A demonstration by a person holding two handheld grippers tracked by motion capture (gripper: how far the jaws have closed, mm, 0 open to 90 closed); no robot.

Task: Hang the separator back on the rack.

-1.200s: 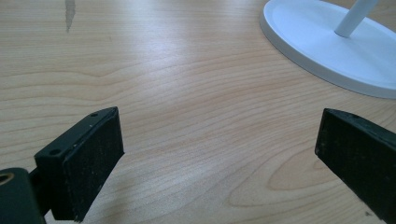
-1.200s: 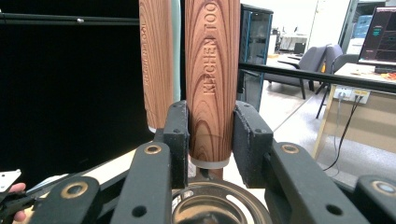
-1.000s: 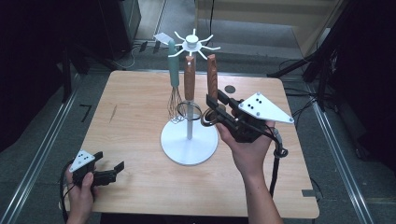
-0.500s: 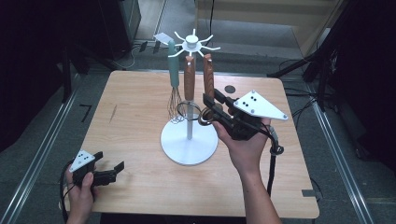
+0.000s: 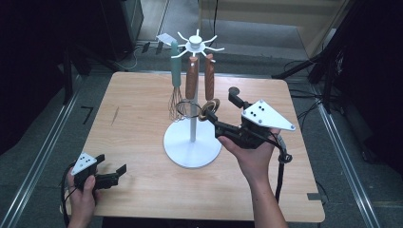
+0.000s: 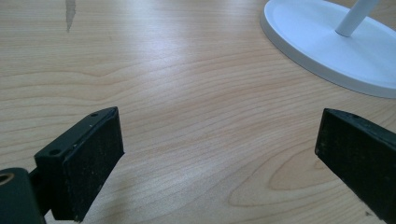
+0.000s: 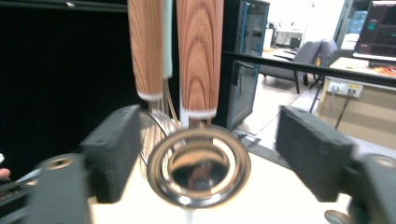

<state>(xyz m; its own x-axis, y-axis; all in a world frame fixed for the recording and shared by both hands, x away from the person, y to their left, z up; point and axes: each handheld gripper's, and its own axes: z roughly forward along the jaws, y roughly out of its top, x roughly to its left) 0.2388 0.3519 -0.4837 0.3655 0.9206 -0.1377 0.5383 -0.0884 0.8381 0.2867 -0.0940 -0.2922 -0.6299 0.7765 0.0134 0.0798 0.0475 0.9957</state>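
A white rack (image 5: 192, 147) stands mid-table with utensils hanging from its top hooks. These are a teal-handled whisk (image 5: 175, 66), a wooden-handled utensil (image 5: 191, 78), and a wooden-handled ladle (image 5: 209, 76) with a round metal bowl (image 7: 198, 168). My right gripper (image 5: 221, 111) is level with that bowl. Its jaws have just been opening and now stand open on either side of the bowl, pads clear of it. My left gripper (image 5: 111, 165) rests open near the table's front left corner. Nothing but bare wood lies between its jaws (image 6: 219, 154).
The rack's round base (image 6: 327, 42) lies ahead and to the right of the left gripper. A dark scratch (image 5: 114, 116) marks the wooden table (image 5: 142, 109) at the left. Metal floor rails run along both sides of the table, and stands and cables sit beyond its far edge.
The right gripper's jaws have spread apart and let go of the ladle's bowl, which now hangs free from the rack. The left gripper has not moved.
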